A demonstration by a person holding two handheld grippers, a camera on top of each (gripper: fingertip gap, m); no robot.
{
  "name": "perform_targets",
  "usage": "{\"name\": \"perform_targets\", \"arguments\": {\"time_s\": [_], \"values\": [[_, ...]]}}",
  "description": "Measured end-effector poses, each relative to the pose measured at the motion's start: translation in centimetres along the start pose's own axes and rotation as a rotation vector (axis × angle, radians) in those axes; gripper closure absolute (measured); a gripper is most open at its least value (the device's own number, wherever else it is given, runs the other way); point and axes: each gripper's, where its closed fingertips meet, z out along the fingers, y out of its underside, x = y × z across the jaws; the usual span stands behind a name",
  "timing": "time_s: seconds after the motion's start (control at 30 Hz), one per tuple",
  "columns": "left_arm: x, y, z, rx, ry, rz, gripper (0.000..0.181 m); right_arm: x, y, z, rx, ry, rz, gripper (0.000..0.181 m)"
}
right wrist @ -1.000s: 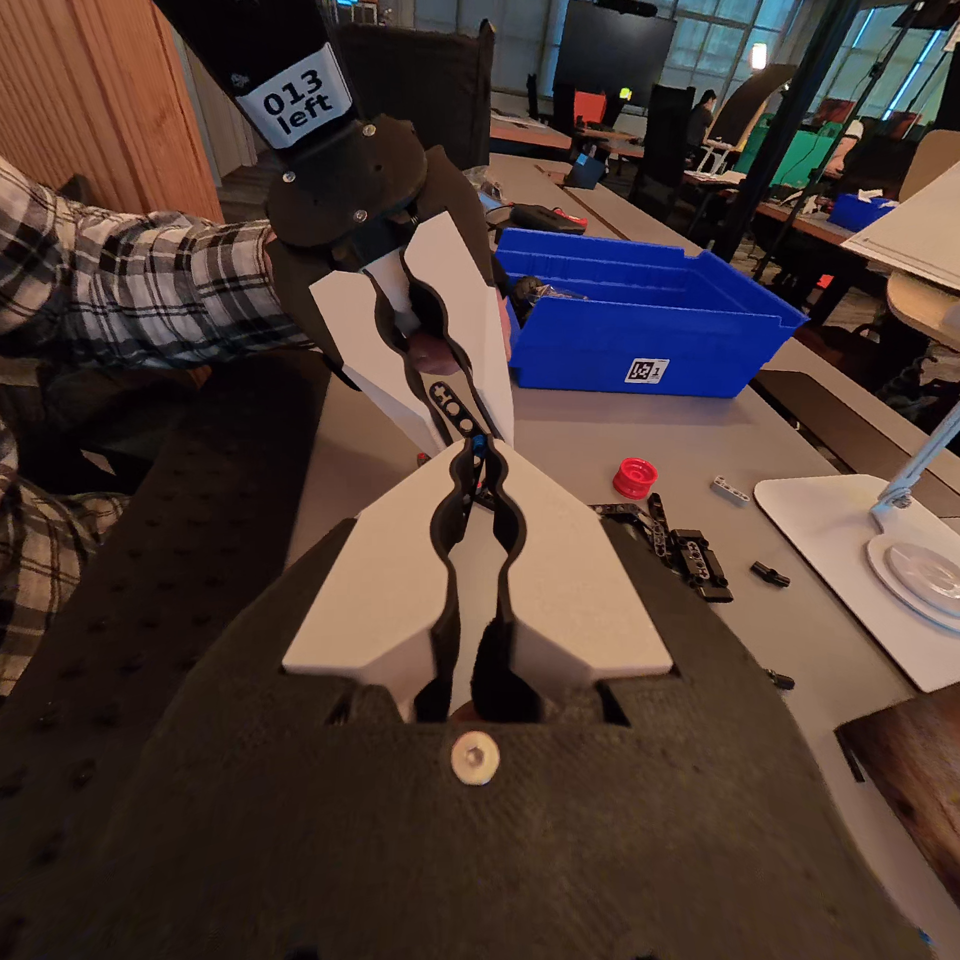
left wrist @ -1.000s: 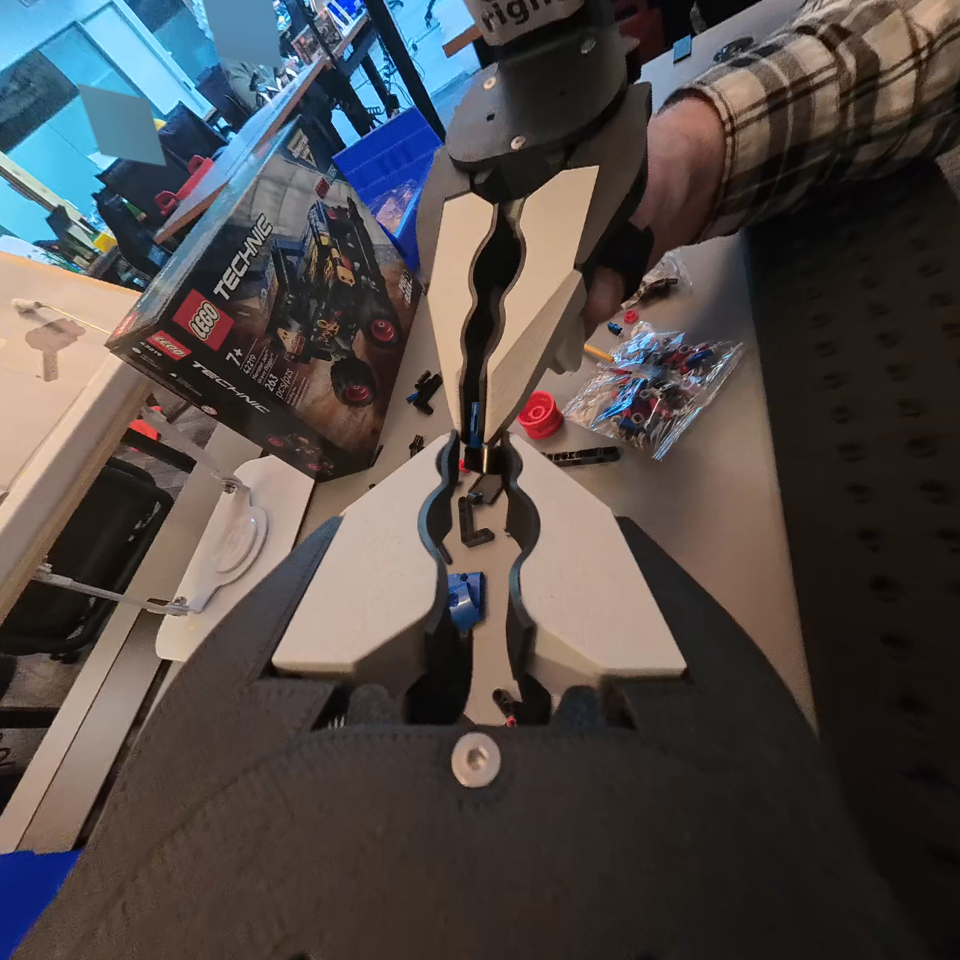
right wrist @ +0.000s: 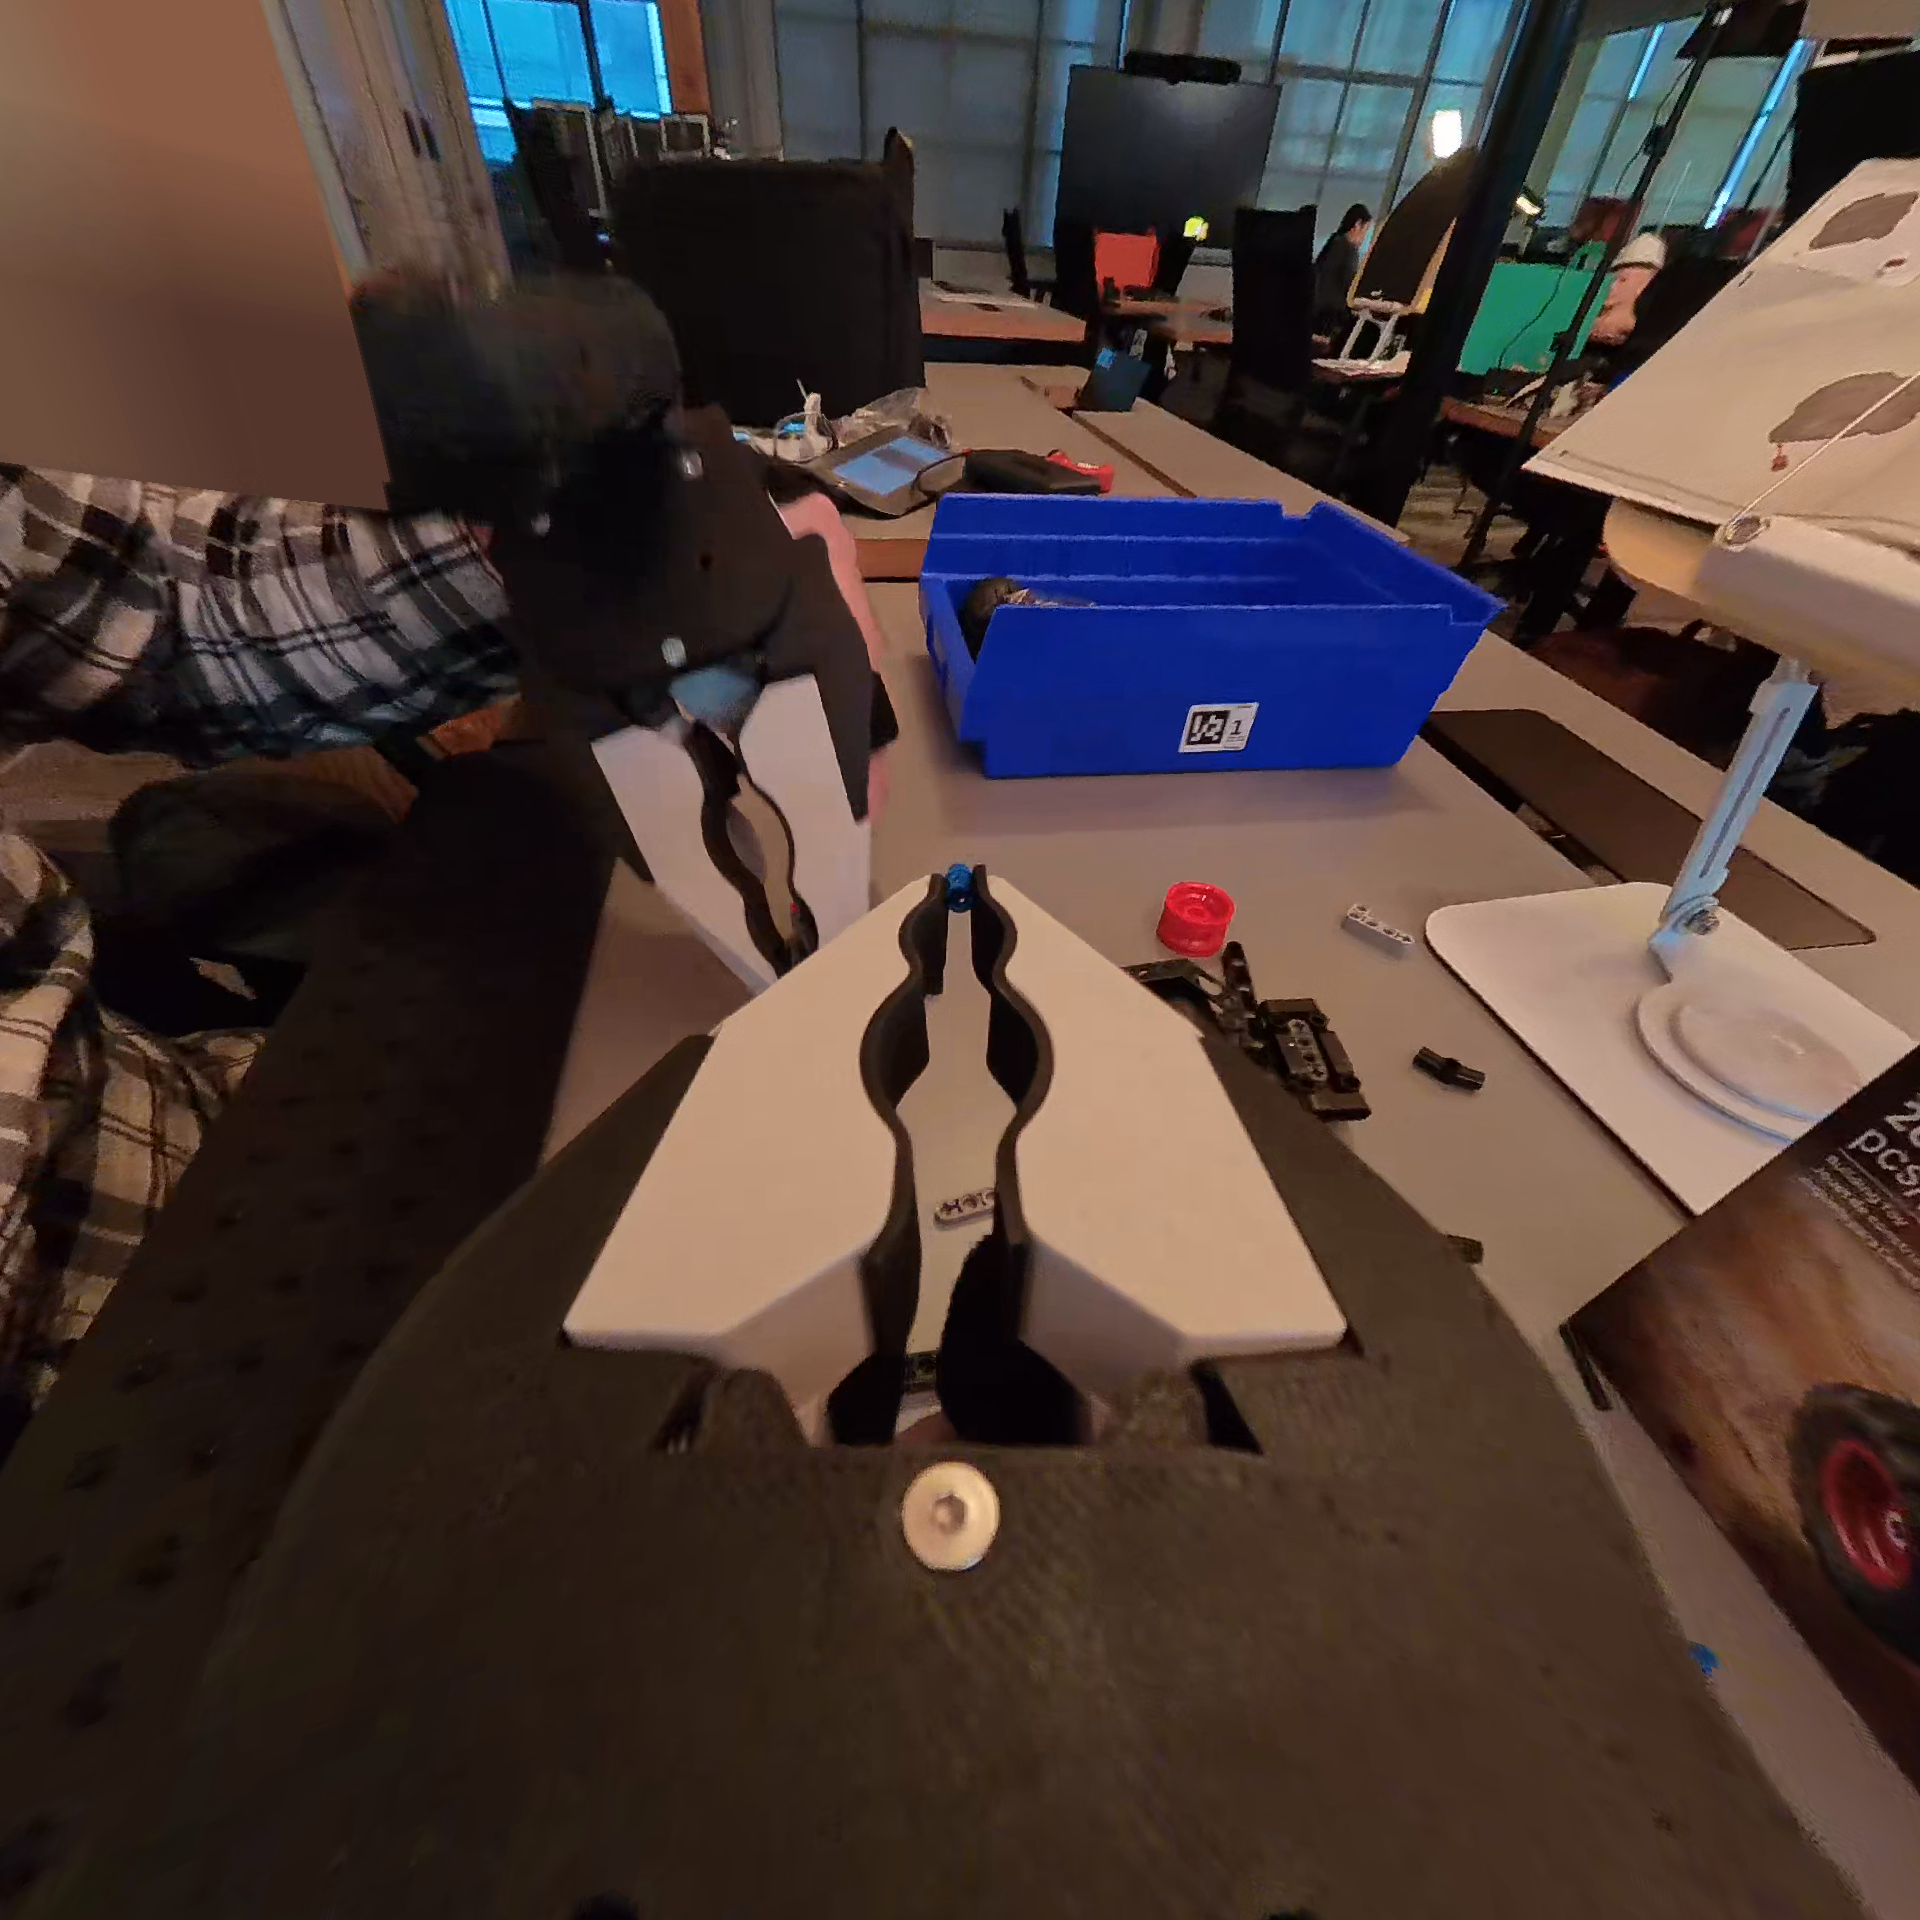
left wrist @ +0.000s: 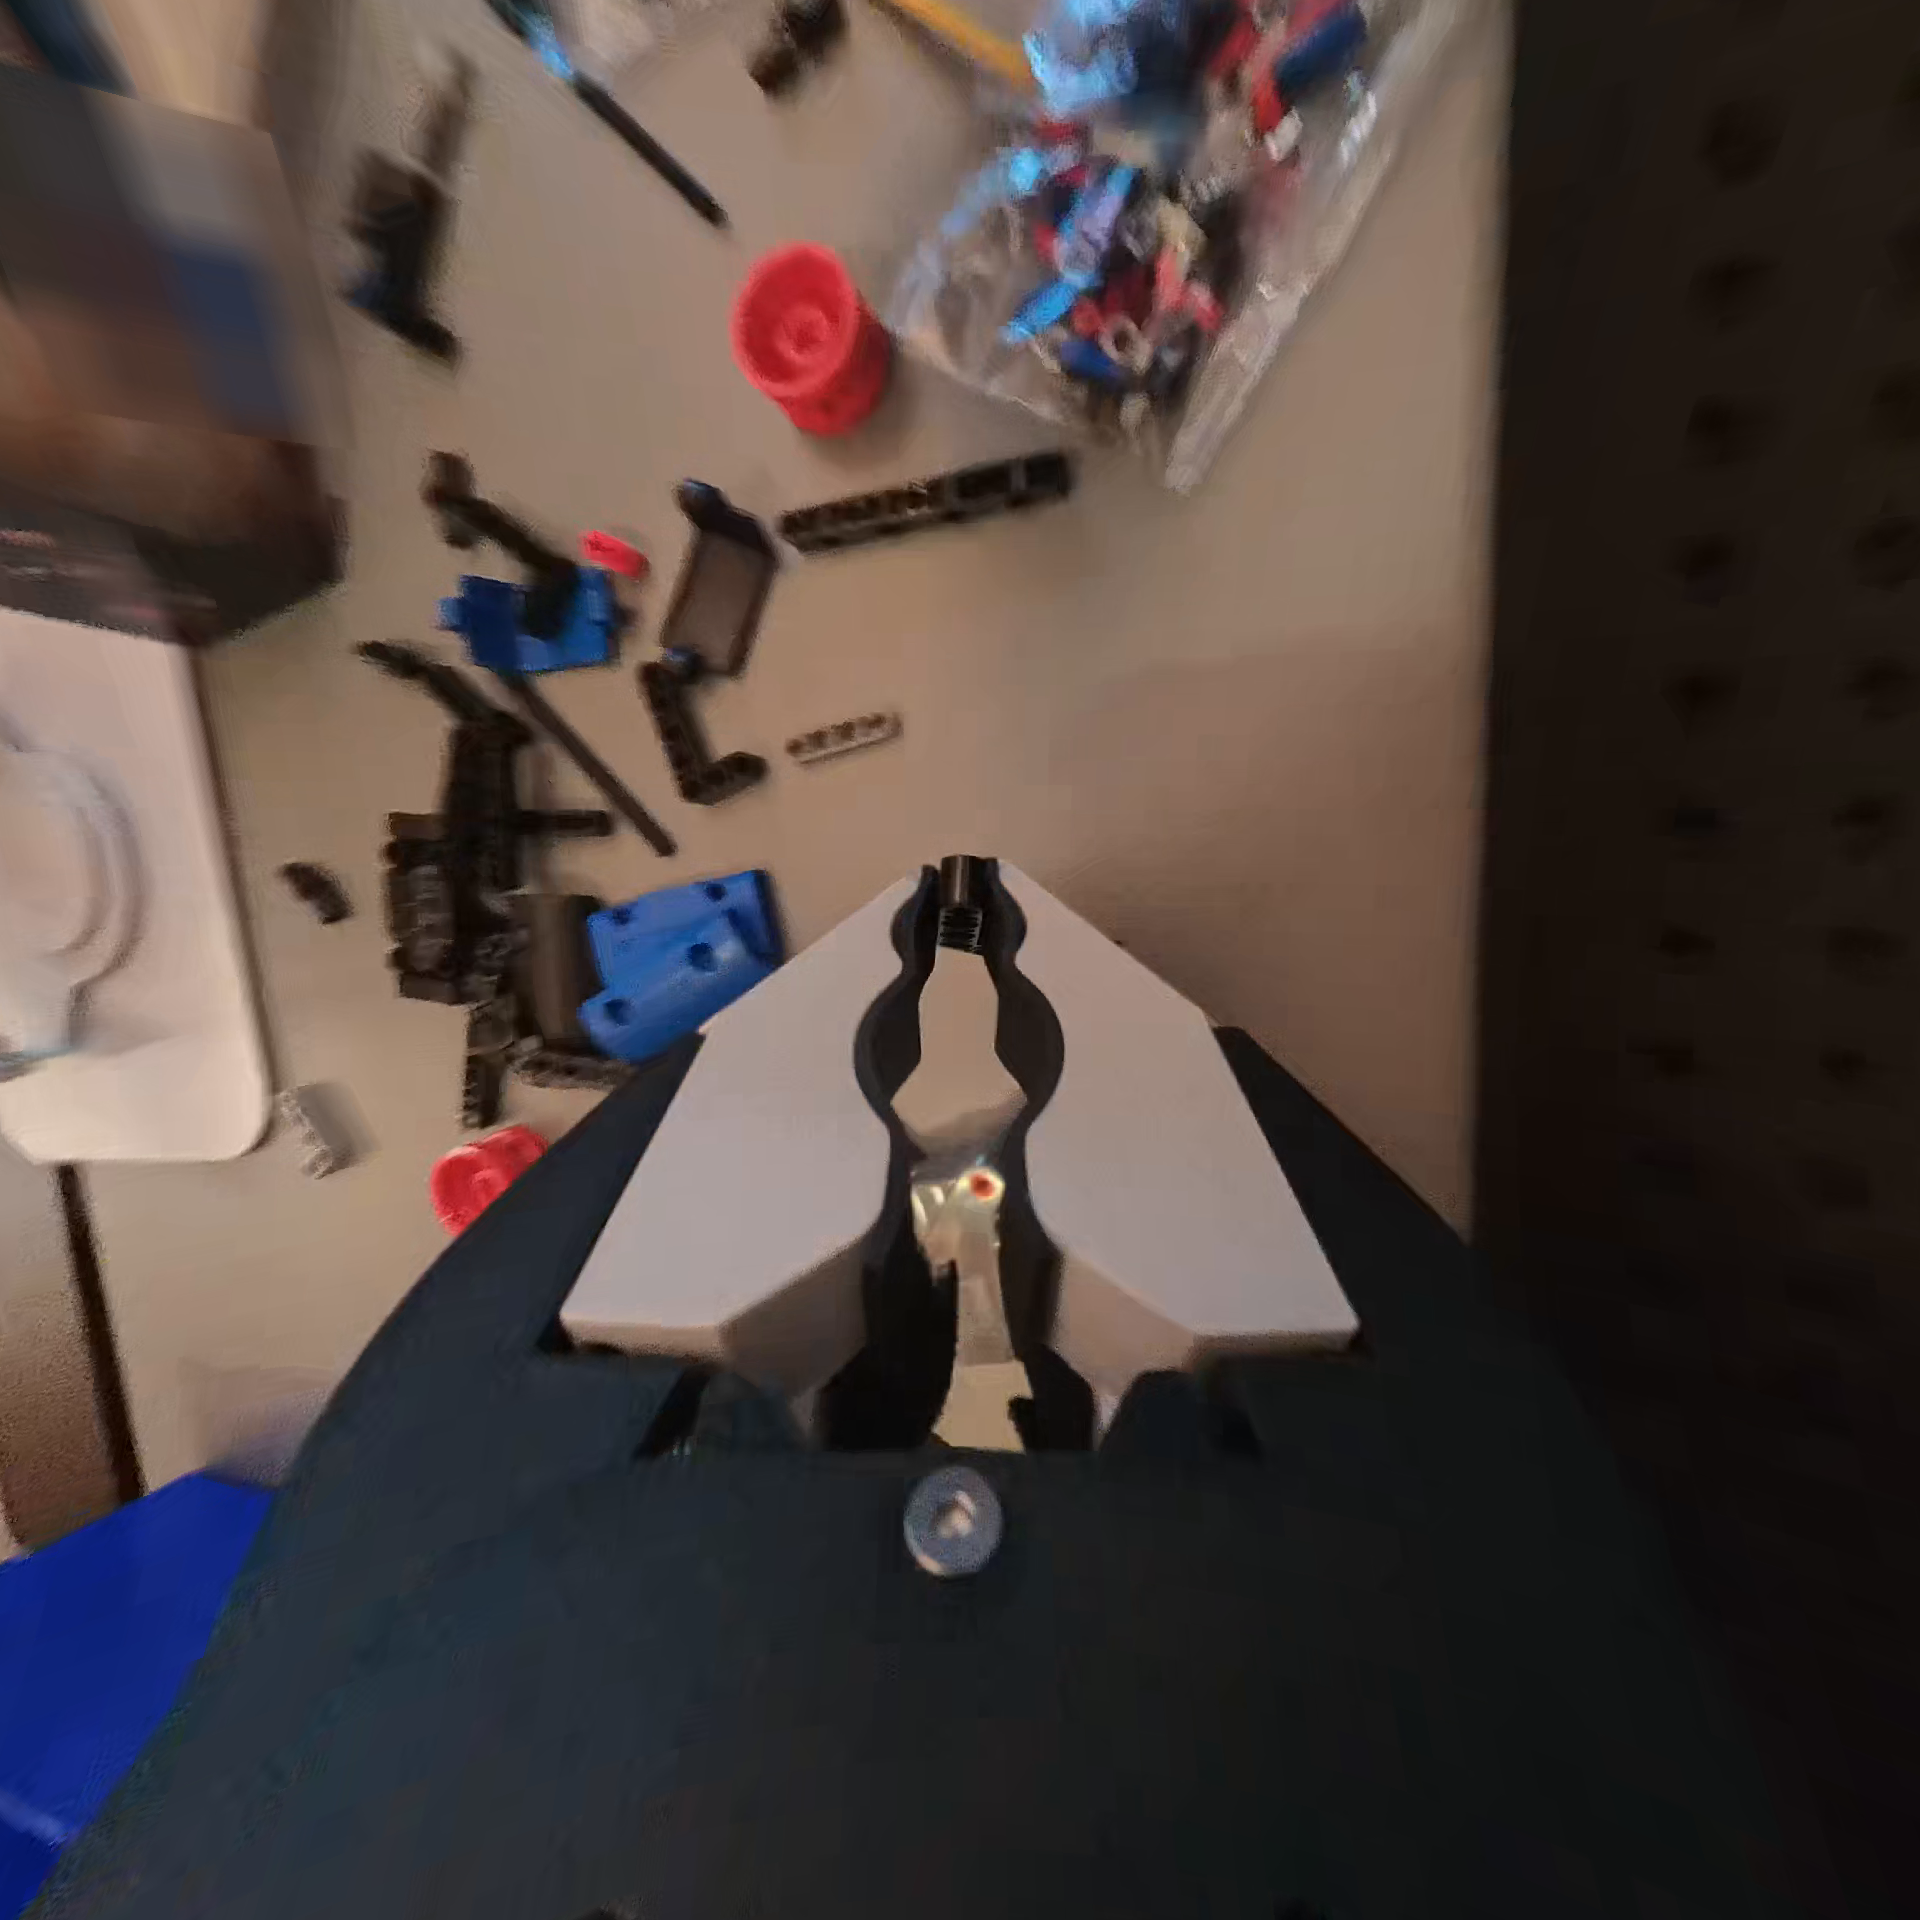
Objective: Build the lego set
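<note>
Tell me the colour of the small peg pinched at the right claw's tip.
Blue; the peg shows best in the right wrist view.

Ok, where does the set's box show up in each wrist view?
Left wrist view: the box sits at the upper left edge, blurred.
Right wrist view: the box fills the lower right corner, partly cut off.
Shared landmark: the white stand base, lying right next to the box in both views.
</note>
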Motion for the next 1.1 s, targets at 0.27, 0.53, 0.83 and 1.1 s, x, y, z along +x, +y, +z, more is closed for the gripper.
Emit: {"name": "perform_targets", "arguments": {"time_s": [0.27,0.53,0.83,1.1], "values": [[2.3,-0.6,4.7,-0.116,0.140,0.073,0.173,1.0,1.2,-1.0,-0.020,-0.015,0.044,0.179],[0.2,-0.7,0.8,0.181,0.048,-0.175,0.149,1.3,2.4,-1.1,-0.084,-0.012,0.033,0.179],[3.7,-0.2,1.9,0.221,0.029,-0.307,0.147,-0.3,5.1,0.7,-0.228,-0.059,-0.013,0.179],[3.6,0.7,3.4,0.179,-0.030,-0.280,0.172,-3.6,8.6,2.7,-0.465,-0.171,-0.136,0.179]]}}
